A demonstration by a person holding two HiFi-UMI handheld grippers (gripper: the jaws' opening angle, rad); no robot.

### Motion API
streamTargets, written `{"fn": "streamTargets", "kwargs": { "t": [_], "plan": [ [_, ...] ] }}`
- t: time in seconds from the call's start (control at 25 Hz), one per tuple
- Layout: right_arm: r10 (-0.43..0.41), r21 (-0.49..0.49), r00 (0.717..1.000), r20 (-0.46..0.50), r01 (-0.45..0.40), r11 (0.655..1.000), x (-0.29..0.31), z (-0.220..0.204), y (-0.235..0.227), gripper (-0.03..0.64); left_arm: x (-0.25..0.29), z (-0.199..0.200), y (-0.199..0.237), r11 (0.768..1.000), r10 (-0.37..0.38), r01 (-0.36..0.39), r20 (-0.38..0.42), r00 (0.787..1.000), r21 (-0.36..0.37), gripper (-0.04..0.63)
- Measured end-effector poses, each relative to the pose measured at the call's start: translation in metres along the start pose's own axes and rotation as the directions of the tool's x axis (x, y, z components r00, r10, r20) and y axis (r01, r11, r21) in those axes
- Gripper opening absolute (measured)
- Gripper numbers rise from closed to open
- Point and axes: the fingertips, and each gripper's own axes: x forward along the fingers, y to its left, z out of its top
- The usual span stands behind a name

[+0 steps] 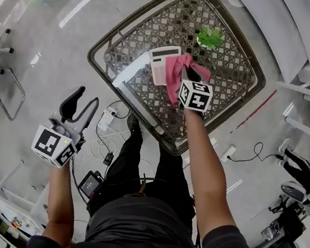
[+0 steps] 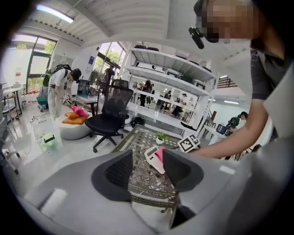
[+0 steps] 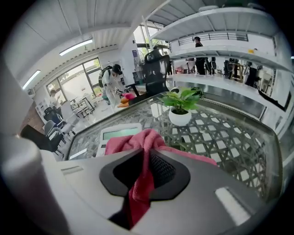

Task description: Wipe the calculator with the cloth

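A white calculator point(image 1: 162, 63) lies on the glass-topped lattice table point(image 1: 233, 57); its green screen point(image 3: 120, 133) shows in the right gripper view. My right gripper point(image 1: 186, 78) is shut on a pink cloth point(image 1: 177, 66), which bunches between its pads point(image 3: 161, 169) and drapes over the calculator's right part point(image 3: 138, 141). My left gripper point(image 1: 81, 102) hangs open and empty off the table's left, over the floor. In the left gripper view the calculator point(image 2: 152, 156) and cloth point(image 2: 159, 155) show between its spread fingers point(image 2: 120, 170), far off.
A small potted green plant point(image 1: 209, 38) stands on the table behind the cloth. A white strip point(image 1: 131, 70) lies at the table's left edge. Cables and a power strip point(image 1: 107, 121) lie on the floor below. A black office chair point(image 2: 110, 114) stands beyond the table.
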Motion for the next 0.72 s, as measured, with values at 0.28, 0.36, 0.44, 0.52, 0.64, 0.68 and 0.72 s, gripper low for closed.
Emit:
{"fn": "streamTargets", "kwargs": {
  "t": [0.28, 0.36, 0.44, 0.52, 0.64, 0.68, 0.72],
  "plan": [
    [0.038, -0.055, 0.998, 0.049, -0.035, 0.998, 0.032, 0.053, 0.044, 0.04, -0.016, -0.009, 0.009, 1.0, 0.02, -0.02, -0.003, 1.0, -0.015, 0.221],
    [0.068, -0.08, 0.997, 0.044, -0.064, 0.995, 0.037, 0.056, 0.061, 0.04, -0.017, -0.011, 0.009, 0.999, 0.026, -0.026, -0.004, 1.0, -0.02, 0.222],
    [0.102, -0.109, 0.994, 0.034, -0.097, 0.989, 0.039, 0.051, 0.077, 0.04, -0.016, -0.013, 0.009, 0.999, 0.032, -0.032, -0.003, 0.999, -0.025, 0.221],
    [0.137, -0.13, 0.99, 0.021, -0.133, 0.982, 0.038, 0.04, 0.094, 0.04, -0.017, -0.015, 0.01, 0.999, 0.036, -0.036, 0.0, 0.999, -0.029, 0.221],
    [0.183, -0.155, 0.983, -0.004, -0.182, 0.971, 0.031, 0.017, 0.118, 0.04, -0.02, -0.015, 0.012, 0.999, 0.038, -0.038, 0.004, 0.999, -0.03, 0.221],
    [0.191, -0.16, 0.982, -0.01, -0.19, 0.969, 0.028, 0.009, 0.122, 0.04, -0.021, -0.015, 0.013, 0.999, 0.039, -0.039, 0.005, 0.999, -0.03, 0.221],
    [0.194, -0.159, 0.981, -0.013, -0.193, 0.968, 0.023, 0.002, 0.124, 0.04, -0.022, -0.015, 0.013, 0.999, 0.039, -0.039, 0.006, 0.999, -0.03, 0.221]
  ]
}}
